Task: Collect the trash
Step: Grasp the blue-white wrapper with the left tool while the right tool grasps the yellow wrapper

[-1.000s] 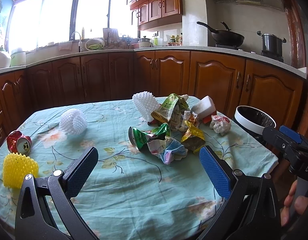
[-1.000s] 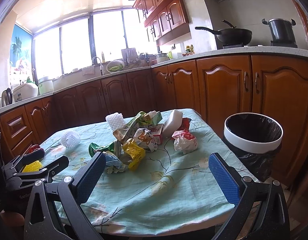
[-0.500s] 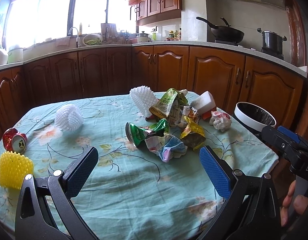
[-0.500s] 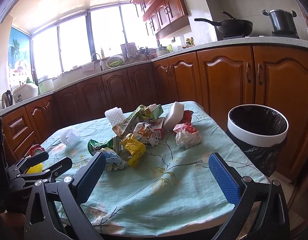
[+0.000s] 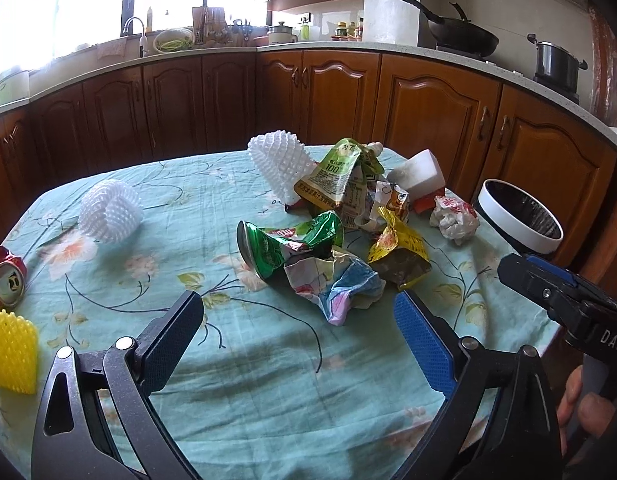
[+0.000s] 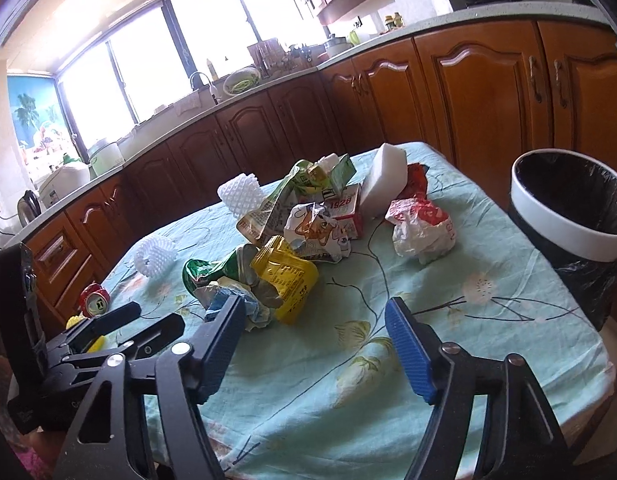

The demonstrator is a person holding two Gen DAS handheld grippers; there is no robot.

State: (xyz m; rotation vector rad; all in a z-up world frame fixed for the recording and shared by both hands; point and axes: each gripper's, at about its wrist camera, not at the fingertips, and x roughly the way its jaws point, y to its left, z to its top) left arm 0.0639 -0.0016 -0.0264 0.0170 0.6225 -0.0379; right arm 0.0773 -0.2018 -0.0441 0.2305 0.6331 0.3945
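Observation:
A heap of trash lies mid-table: a crushed green can (image 5: 268, 246), a crumpled colourful wrapper (image 5: 340, 284), a yellow packet (image 5: 396, 246) (image 6: 284, 276), a green pouch (image 5: 336, 178), a white foam block (image 5: 416, 172) (image 6: 384, 184) and a crumpled white-red wrapper (image 5: 454, 218) (image 6: 422, 228). A white-rimmed bin with a black liner (image 5: 520, 220) (image 6: 568, 208) stands off the table's right edge. My left gripper (image 5: 298, 330) is open and empty, just short of the colourful wrapper. My right gripper (image 6: 312, 338) is open and empty, near the yellow packet.
Two white foam nets (image 5: 110, 210) (image 5: 280, 166), a crushed red can (image 5: 6, 276) and a yellow foam net (image 5: 10, 350) lie on the floral tablecloth (image 5: 248, 360). Wooden cabinets (image 5: 428, 120) and a counter run behind the table.
Both grippers have moved forward and lower toward the trash heap. Both stay open and empty. No trash has moved.

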